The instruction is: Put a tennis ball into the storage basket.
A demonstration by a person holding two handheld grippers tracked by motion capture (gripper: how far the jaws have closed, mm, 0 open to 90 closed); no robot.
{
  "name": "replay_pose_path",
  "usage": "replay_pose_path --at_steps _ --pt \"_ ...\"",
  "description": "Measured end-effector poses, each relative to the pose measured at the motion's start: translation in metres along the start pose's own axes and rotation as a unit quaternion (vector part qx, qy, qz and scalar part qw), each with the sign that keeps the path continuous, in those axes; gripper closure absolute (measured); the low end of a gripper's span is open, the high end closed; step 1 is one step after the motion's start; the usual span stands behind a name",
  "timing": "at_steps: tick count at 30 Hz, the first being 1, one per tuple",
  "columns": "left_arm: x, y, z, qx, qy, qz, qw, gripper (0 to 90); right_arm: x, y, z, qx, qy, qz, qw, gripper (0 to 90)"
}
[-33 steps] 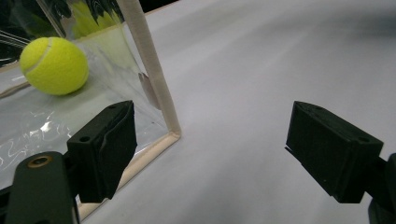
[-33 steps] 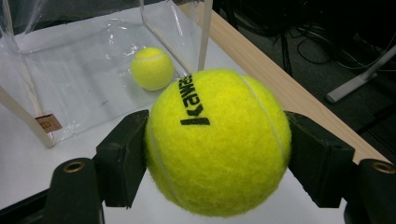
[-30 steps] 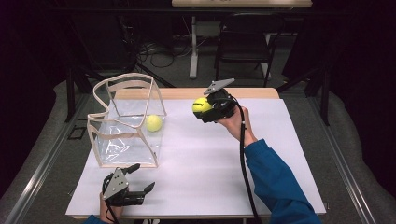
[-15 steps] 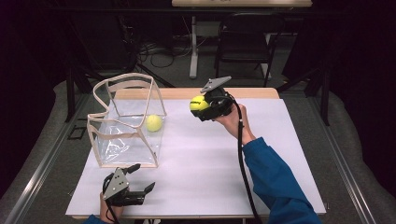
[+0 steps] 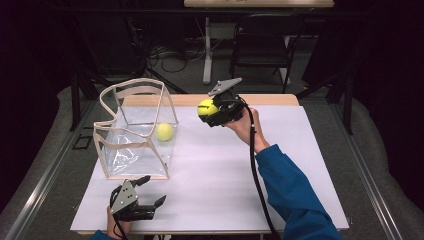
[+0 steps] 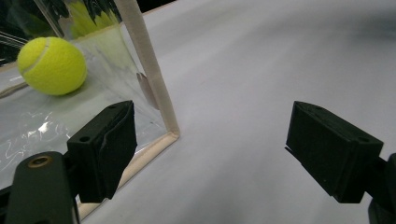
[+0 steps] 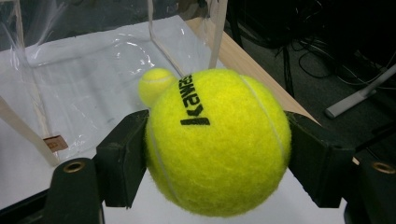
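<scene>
The left gripper [image 5: 150,196] sits low at the near edge of the table [image 5: 300,150], held in a hand [image 5: 116,225] that comes in from the bottom of the high view. Its 2 jaws stand wide apart with nothing between them; it is released. In the left gripper view [image 6: 210,154] bare white table surface lies between the jaws.

Just beyond the left gripper, ahead and to its left, stands a clear plastic bag [image 5: 132,145] with tan edging. Its near corner post [image 6: 149,74] rises just beside the left jaw in the left gripper view, apart from it. The bag stands upright with its top open.

Inside the bag, toward its far right side, 1 tennis ball [image 5: 164,131] rests on the bag's floor. In the left gripper view this ball [image 6: 51,65] shows through the clear wall, above and beyond the left jaw.

Farther off, well apart from the left gripper and to the right of the bag, the right gripper [image 5: 207,111] is held above the table by a hand [image 5: 242,127] with a blue sleeve [image 5: 295,200]. It is clenched on a second tennis ball [image 5: 206,107]. In the right gripper view the 2 pads press the sides of this ball [image 7: 219,144], which bears black lettering. Beyond it, past the jaws, the first ball [image 7: 156,84] shows small inside the bag [image 7: 93,60].
</scene>
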State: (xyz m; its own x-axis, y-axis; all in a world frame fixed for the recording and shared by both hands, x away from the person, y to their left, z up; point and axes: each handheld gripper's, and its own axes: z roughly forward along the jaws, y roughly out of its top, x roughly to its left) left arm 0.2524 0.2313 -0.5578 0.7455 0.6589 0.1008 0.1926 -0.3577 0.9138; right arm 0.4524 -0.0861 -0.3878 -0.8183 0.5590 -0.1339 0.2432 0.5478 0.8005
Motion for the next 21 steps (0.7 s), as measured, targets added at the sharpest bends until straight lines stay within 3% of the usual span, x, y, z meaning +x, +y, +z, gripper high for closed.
replay_pose_path --at_steps 21 --pt "0.0 0.0 -0.001 0.0 -0.001 0.0 1.0 16.0 0.003 0.014 0.002 -0.007 0.0 -0.009 0.9999 26.6"
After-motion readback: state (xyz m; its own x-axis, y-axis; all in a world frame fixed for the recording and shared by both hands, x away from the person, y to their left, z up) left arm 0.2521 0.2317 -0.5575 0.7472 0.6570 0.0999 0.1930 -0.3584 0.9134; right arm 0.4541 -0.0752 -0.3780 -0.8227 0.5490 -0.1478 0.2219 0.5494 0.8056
